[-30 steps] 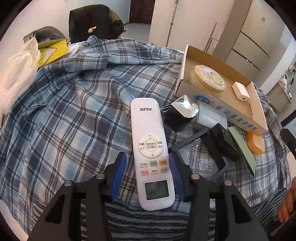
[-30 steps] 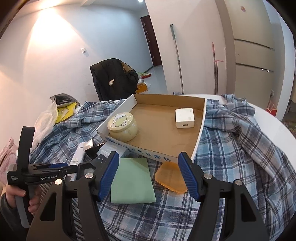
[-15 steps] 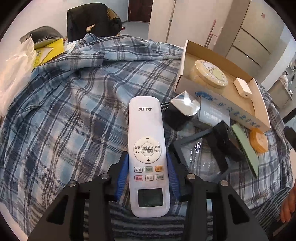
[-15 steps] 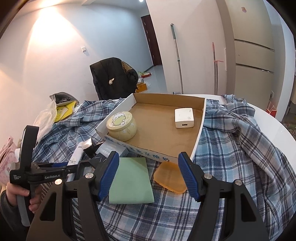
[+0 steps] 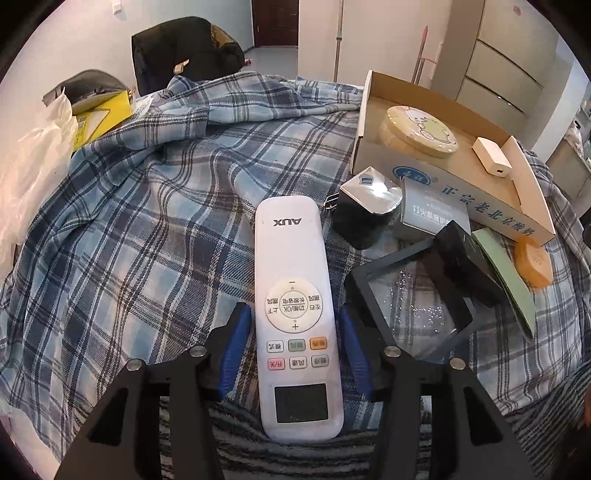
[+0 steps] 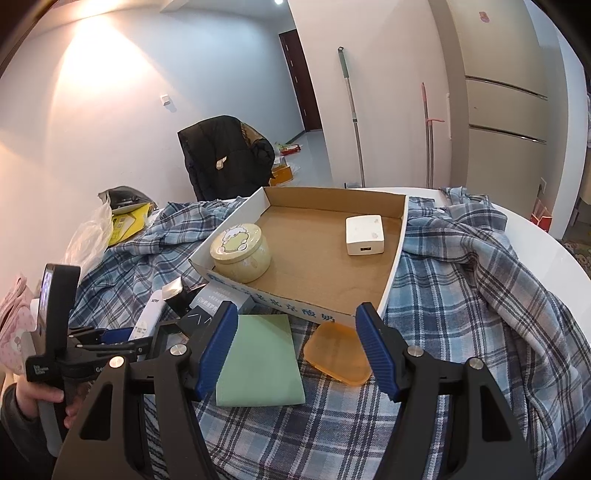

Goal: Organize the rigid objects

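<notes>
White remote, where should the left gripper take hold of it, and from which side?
Grip the white remote across its two long narrow sides, around the button area, coming down from above at the screen end. It lies flat on the plaid cloth, lengthwise in line with the left gripper. That gripper's jaws have just been opening, with the remote between them and the pads not pressing.

Even, bright indoor light, heavy fisheye bending at the frame edges.
Warm ceiling spot [image 6: 279, 2] washing the left wall [image 6: 92, 92]; glare on the black charger's glossy top [image 5: 373, 188]; soft shadows; sharp throughout, perhaps slightly smeared toward the black corners.
</notes>
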Available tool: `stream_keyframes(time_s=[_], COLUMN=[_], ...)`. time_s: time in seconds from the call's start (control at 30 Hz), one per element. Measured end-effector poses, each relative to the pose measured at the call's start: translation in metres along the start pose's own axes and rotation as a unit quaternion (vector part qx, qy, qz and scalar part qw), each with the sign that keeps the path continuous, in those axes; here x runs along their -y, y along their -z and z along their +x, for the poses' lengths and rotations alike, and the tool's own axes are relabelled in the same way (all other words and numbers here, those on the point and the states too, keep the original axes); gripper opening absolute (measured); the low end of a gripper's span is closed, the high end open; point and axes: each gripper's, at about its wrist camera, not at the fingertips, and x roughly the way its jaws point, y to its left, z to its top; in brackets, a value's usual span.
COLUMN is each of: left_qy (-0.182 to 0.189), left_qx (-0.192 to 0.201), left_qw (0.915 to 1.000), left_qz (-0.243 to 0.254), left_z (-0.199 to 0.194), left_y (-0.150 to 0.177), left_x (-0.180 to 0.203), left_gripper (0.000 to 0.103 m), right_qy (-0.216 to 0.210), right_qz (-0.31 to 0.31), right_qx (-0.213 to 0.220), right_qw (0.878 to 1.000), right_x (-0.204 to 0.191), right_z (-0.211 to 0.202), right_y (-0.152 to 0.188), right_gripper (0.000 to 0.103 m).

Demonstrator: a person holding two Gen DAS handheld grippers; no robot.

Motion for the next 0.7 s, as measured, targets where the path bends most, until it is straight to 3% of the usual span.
stream_keyframes(time_s=[0.03,0.13,0.33,0.43,0.53,0.7], left_qy=[0.005,0.035,0.043,0.043,0.051,0.07], left_qx=[0.007,0.015,0.081,0.108,0.12,0.116], left_qw=[1.0,0.9984,0.9956,0.9932,0.9914,0.9907], left_qz=[-0.005,-0.042,-0.019,-0.002,0.008,0.013], left_z=[-0.002,-0.006,-0.045,-0.065,-0.077,-0.078], left_y=[0.001,0.001,0.006,0.013,0.017,0.021], left_x=[-0.002,-0.014,-0.012,-0.006,0.0,0.005], left_gripper=[0.043,0.042,0.042,0.042,0.042,0.042], right_qy=[0.001,-0.001,-0.019,-0.051,-0.114,-0.105], right_qz=[0.0,-0.001,0.002,0.006,-0.015,-0.03], right_qx=[0.001,-0.001,-0.013,-0.044,-0.106,-0.144], right_qw=[1.0,1.0,1.0,0.998,0.988,0.983], right_x=[0.0,0.0,-0.001,-0.003,-0.015,-0.025], right_z=[0.0,0.0,0.003,0.009,0.022,0.039], right_y=[0.0,0.0,0.001,0.003,0.01,0.023], right_gripper=[0.065,0.065,0.065,0.065,0.065,0.073])
